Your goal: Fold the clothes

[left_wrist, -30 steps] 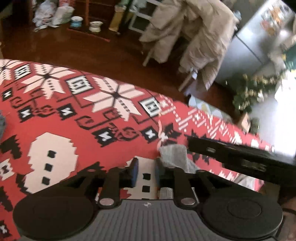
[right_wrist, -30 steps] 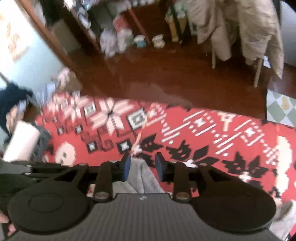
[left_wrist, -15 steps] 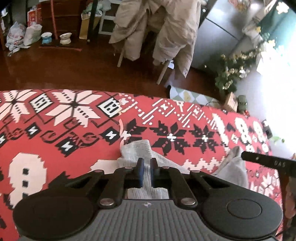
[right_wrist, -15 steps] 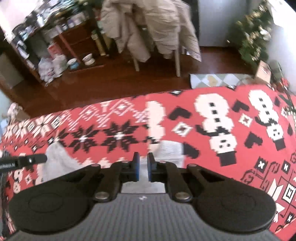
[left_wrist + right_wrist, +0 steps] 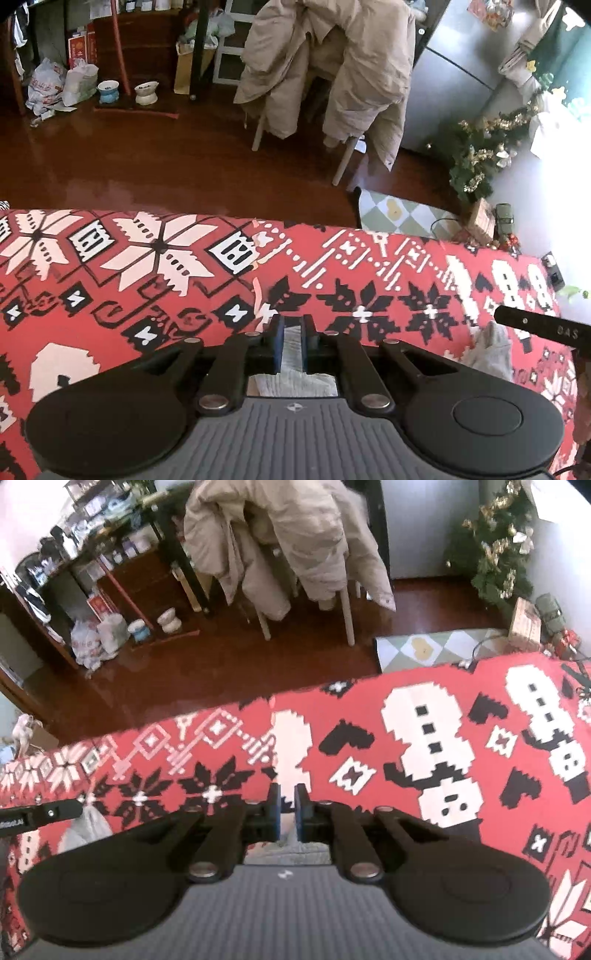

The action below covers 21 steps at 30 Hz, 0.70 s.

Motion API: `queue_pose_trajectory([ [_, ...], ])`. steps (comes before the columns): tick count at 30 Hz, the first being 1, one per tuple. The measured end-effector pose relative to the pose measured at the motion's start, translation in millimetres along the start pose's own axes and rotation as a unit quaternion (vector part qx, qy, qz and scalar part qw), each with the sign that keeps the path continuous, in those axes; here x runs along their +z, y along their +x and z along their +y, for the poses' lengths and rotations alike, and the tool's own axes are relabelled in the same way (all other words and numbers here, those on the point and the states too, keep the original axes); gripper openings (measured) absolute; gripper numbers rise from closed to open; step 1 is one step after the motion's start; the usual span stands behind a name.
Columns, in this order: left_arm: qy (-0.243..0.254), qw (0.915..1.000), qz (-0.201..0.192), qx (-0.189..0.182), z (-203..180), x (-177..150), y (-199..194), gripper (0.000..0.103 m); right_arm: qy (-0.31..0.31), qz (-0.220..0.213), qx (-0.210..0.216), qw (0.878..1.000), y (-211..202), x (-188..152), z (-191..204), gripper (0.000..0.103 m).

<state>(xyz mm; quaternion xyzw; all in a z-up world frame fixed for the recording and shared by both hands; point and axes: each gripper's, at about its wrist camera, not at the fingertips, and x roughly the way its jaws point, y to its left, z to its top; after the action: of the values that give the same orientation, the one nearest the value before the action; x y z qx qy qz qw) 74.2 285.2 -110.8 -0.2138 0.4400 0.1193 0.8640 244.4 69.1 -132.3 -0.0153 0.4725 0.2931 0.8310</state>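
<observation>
A light grey garment (image 5: 295, 384) lies on the red patterned blanket (image 5: 166, 280). In the left wrist view my left gripper (image 5: 291, 332) is shut on an edge of it, with grey cloth showing between the blue pads. Another bunched part of the garment (image 5: 493, 349) rises at the right under the other gripper's black bar (image 5: 539, 328). In the right wrist view my right gripper (image 5: 287, 805) is shut on the grey garment (image 5: 288, 849), most of which is hidden under the fingers. A further grey fold (image 5: 86, 825) shows at the left by the left gripper's bar (image 5: 40, 814).
The blanket (image 5: 424, 738) with its snowman and snowflake pattern covers the whole work surface. Its far edge drops to a dark wooden floor (image 5: 147, 155). Beyond stand a chair hung with beige coats (image 5: 332, 66), a shelf, pet bowls (image 5: 146, 90) and a small decorated tree (image 5: 498, 542).
One second ago both grippers stood open over the grey cloth. They have since shut on it, and both views have swung right along the blanket.
</observation>
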Motion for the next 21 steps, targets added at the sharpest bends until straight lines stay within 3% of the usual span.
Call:
queue_pose_trajectory([
  [7,0.022,0.9976,0.024,-0.061,-27.9,-29.2,-16.6,0.007,-0.051,0.035,0.028,0.998,-28.7,-33.3,26.7,0.011],
  [12,0.031,0.9977,0.028,-0.053,-29.3,-38.7,1.8,0.007,-0.052,0.042,0.014,0.998,-12.3,-53.0,36.2,0.011],
  [21,0.029,0.9988,0.017,-0.036,-25.9,-38.1,16.6,0.007,-0.059,0.023,0.002,0.998,8.5,-43.0,39.7,0.009],
])
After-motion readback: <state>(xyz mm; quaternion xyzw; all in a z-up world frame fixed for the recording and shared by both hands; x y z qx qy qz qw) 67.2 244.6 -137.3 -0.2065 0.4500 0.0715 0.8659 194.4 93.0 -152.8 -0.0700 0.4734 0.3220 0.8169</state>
